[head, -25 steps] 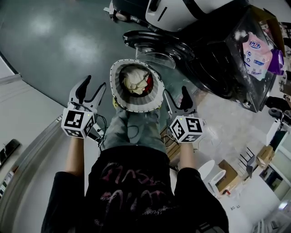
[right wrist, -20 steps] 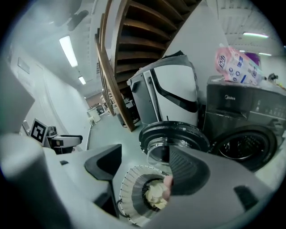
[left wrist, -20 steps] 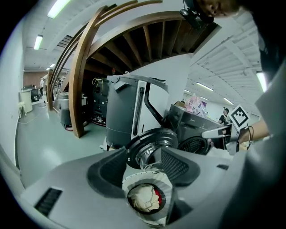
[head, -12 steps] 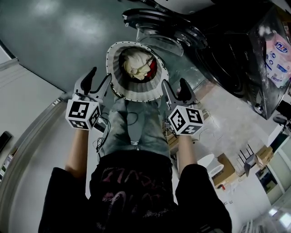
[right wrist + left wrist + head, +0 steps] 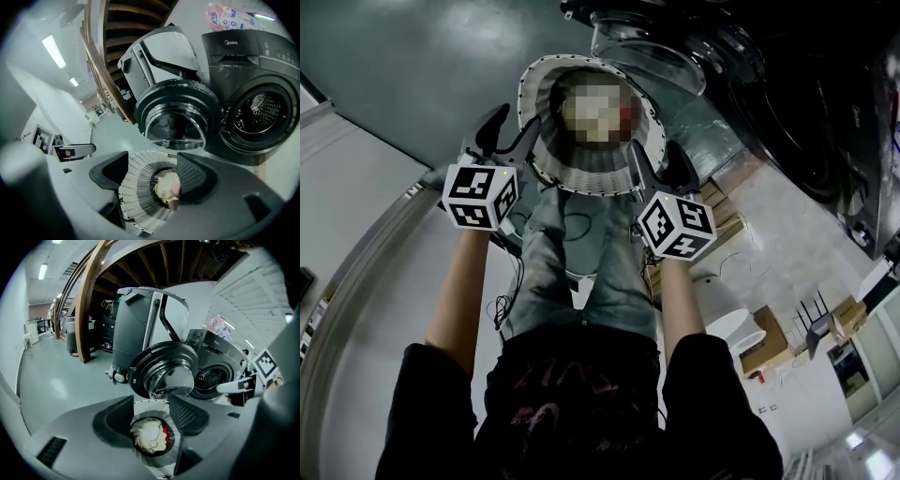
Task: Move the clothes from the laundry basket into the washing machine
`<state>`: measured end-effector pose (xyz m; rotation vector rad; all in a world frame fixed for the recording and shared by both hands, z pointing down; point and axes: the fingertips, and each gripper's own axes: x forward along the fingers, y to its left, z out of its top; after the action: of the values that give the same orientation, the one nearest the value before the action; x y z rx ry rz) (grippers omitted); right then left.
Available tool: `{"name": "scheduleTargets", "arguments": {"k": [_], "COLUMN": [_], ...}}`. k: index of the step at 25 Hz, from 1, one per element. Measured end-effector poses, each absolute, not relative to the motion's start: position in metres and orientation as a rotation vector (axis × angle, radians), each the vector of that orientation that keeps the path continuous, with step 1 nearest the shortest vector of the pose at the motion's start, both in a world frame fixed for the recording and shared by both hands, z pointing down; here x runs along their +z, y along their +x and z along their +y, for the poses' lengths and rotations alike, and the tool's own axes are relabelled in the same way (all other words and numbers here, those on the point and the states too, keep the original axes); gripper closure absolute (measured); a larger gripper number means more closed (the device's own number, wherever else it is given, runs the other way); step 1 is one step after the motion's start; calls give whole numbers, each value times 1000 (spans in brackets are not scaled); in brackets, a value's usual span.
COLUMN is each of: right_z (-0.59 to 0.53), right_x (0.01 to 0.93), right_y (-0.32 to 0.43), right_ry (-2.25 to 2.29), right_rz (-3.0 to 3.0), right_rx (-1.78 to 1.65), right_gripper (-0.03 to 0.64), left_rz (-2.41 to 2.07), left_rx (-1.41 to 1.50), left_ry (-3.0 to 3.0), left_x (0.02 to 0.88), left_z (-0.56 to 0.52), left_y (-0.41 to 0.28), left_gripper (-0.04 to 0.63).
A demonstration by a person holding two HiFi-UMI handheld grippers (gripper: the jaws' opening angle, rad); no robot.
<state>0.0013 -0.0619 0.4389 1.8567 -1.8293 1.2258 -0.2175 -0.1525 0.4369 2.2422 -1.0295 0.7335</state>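
With my left gripper (image 5: 512,127) and right gripper (image 5: 654,161) fingers spread and empty, I risk snagging the round white slatted laundry basket (image 5: 581,176) rim instead of the bundled cream clothes (image 5: 149,436).

Open washer door (image 5: 176,119) just beyond basket (image 5: 581,175) mouth

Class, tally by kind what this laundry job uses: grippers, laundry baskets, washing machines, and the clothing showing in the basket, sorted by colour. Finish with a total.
grippers: 2 (left gripper, right gripper)
laundry basket: 1
washing machine: 1
cream clothing: 1
red clothing: 1
Total: 6
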Motion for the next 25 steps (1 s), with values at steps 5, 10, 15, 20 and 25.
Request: {"name": "scheduleTargets", "arguments": {"k": [5, 10, 15, 20, 25], "right_z": [-59, -53, -51, -44, -43], "right_x": [489, 549, 607, 662, 715], "right_y": [1, 2, -4, -12, -9], "right_ry": [1818, 1770, 1728, 1711, 1727], "right_rz": [-1771, -1719, -1716, -1678, -1626], "right_rx": [1271, 1319, 1332, 1416, 1448], "right_gripper": [297, 304, 303, 305, 307], "left_rz": [-1039, -1037, -1005, -998, -1005], "left_rx": [760, 799, 793, 800, 834], "left_ry": [2191, 2132, 2105, 2032, 1969], "left_x": [478, 532, 586, 652, 710], "left_z": [-157, -148, -138, -131, -126], "left_y": [-217, -208, -179, -161, -154], "left_gripper": [347, 348, 348, 348, 348]}}
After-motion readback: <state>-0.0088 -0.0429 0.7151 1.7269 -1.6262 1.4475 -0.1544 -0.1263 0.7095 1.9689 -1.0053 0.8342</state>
